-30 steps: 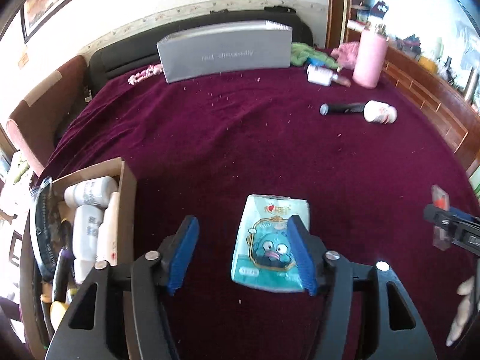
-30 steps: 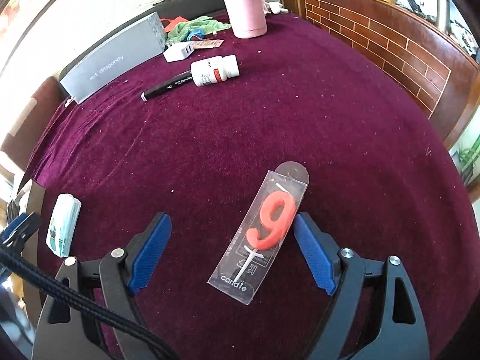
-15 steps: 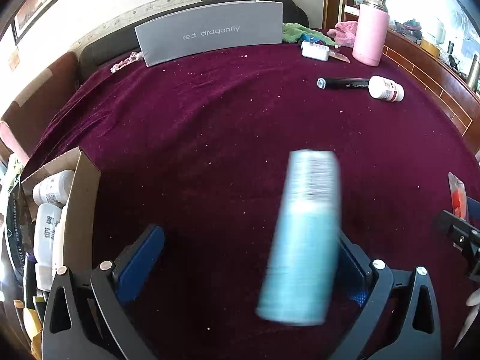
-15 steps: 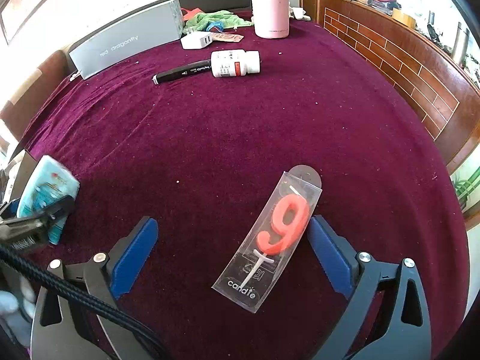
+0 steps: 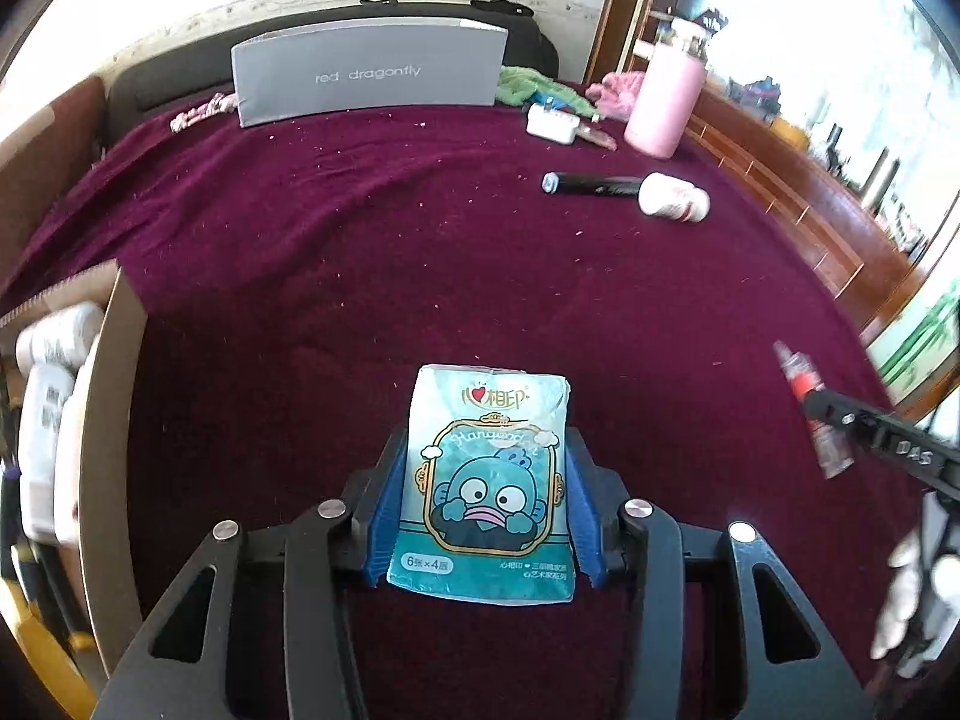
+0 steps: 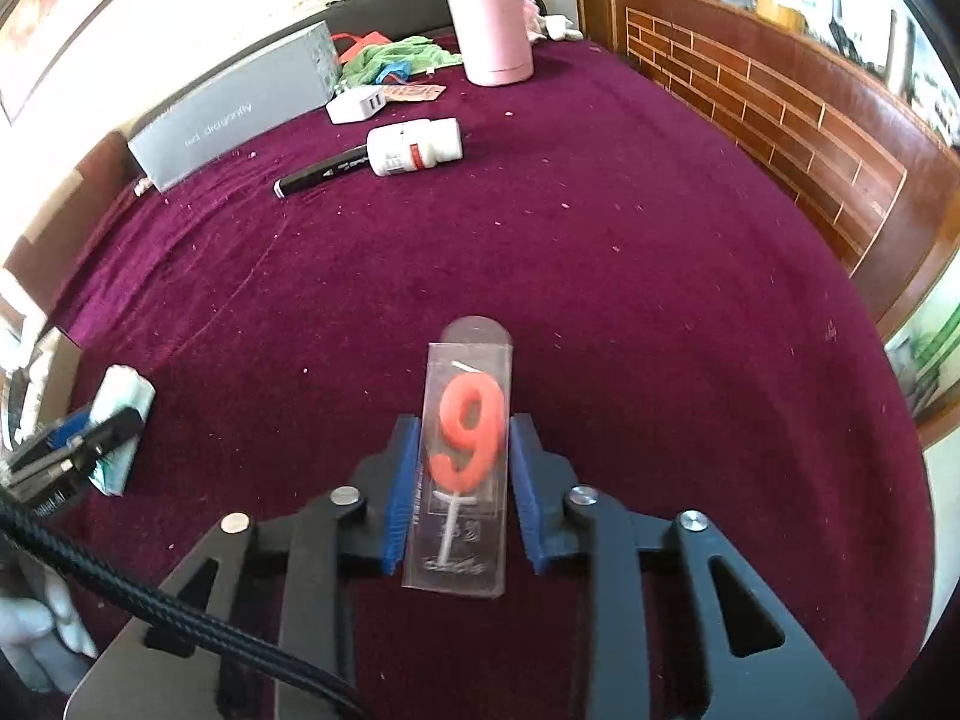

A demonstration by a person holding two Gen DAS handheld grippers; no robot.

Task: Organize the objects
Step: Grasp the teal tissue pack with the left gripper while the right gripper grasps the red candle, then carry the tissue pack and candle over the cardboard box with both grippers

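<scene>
Across the maroon cloth [image 5: 420, 252], both grippers are closing on their picks, left gripper [image 5: 483, 501] clamping the tissue pack [image 5: 487, 480], right gripper [image 6: 465, 483] pinching the candle [image 6: 465, 468], probably heading for the box [image 5: 111, 420].

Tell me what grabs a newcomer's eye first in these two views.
The teal cartoon-fish tissue pack clamped in the left gripper, and the red number-nine candle in its clear sleeve pinched by the right gripper, both over the maroon velvet tablecloth. Behind stands a tall pink tumbler.
</scene>
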